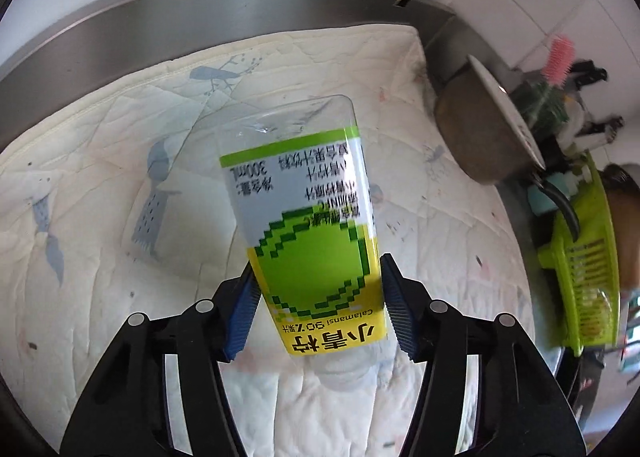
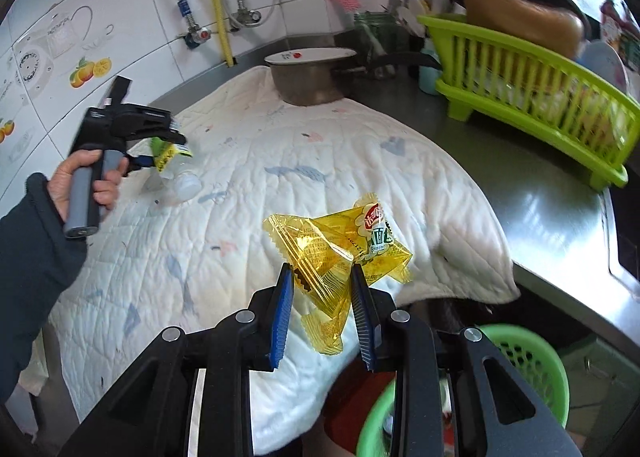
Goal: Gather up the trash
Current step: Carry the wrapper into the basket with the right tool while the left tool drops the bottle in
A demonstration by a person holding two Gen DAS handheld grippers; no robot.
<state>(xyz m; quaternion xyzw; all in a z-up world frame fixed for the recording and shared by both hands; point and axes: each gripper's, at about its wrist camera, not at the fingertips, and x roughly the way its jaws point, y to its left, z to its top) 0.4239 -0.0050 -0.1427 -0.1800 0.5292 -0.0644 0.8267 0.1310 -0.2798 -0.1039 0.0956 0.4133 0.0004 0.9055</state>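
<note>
Blue-padded left gripper [image 1: 318, 303] is right up in the lens in the left wrist view, its two fingers squeezed onto a clear plastic drink bottle with a green and yellow lime label [image 1: 308, 225]. Bottle looks empty and hangs upside down in the picture, base pointing away over the white quilted mat with blue bird prints [image 1: 104, 185] that covers the steel counter [image 1: 200, 9]. Off by the mat's far right corner sits a metal saucepan with a white lid [image 1: 480, 129], and a lime green plastic dish rack [image 1: 580, 277] stands further along the counter's right side.

Right wrist view next: right gripper [image 2: 322, 311] is clamped on a crumpled yellow see-through snack wrapper [image 2: 340, 253], held up over the mat's near edge. Below the counter's front edge there's a green plastic mesh basket [image 2: 524, 373], looks like the trash bin to me. Across the mat the person's left hand [image 2: 86, 181] holds the other tool with the bottle.

What could go wrong imo: that wrapper is only pinched by its crinkly lower part, so a quick swing could let it slide out and land on the floor instead of the basket. Bottle's slick and thin-walled, grip sits near the neck end, so it might pivot or pop loose if the squeeze eases
</note>
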